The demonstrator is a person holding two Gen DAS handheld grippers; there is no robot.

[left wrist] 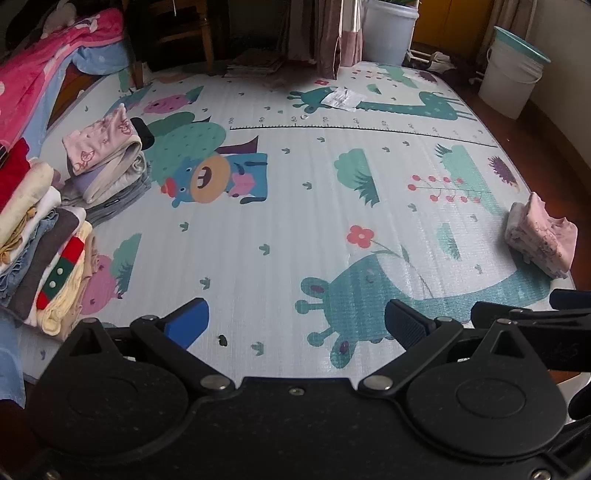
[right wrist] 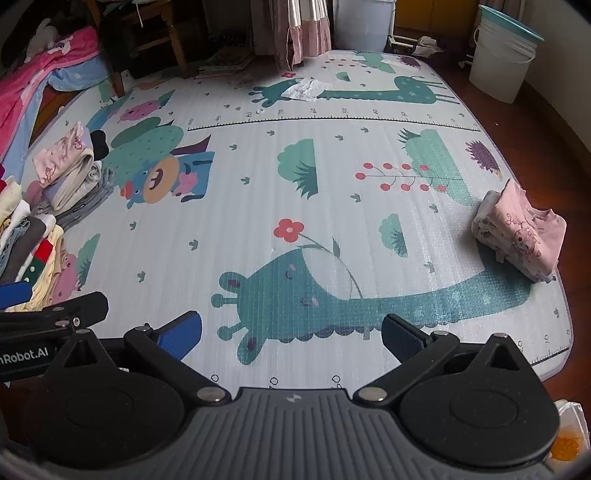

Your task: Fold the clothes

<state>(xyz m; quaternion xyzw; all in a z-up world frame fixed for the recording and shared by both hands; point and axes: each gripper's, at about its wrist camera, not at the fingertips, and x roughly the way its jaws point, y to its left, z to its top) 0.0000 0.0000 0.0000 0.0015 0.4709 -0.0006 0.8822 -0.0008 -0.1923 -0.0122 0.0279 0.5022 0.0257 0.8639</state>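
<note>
A patterned play mat covers the floor. A folded pink garment lies at its right edge. At the left edge sit a folded stack topped by a pink printed piece and a pile of mixed clothes. My left gripper hovers open over the mat's near side, nothing between its fingers. My right gripper is open too, empty, over the green giraffe print. Each gripper shows at the other view's edge.
A white bucket stands on the wooden floor at the back right. A crumpled white paper lies on the far mat. A pink blanket, a wooden chair and curtains line the back.
</note>
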